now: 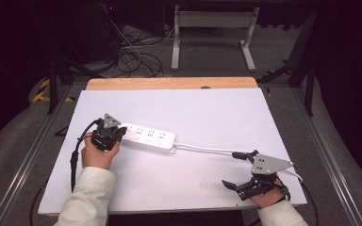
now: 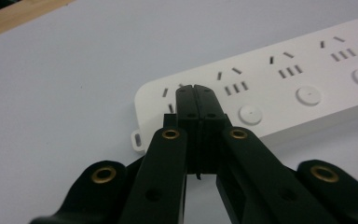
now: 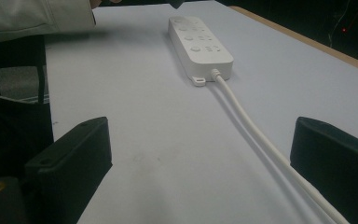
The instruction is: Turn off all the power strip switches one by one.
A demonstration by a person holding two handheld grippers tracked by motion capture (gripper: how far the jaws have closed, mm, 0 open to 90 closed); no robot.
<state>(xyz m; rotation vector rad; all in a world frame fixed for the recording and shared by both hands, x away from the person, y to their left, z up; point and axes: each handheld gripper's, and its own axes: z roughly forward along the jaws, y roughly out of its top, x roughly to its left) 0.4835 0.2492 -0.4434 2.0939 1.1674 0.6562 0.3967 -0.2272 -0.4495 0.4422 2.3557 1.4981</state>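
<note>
Power strip (image 1: 147,137) lies mid-table. Left gripper (image 2: 196,89), jaws fully closed (nothing between), tips at strip's end socket. Right gripper (image 1: 241,169) wide, straddling cable (image 3: 256,135) near strip. Press 1 switch squarely, straight down.

No text, brand, label or number can be read anywhere in these views. The white power strip (image 2: 279,88) bears only socket slots and plain round buttons, with no lettering on its face. Beyond the table's far left corner, black and yellow hazard striping (image 1: 41,90) lies on the floor, a warning mark without words.
</note>
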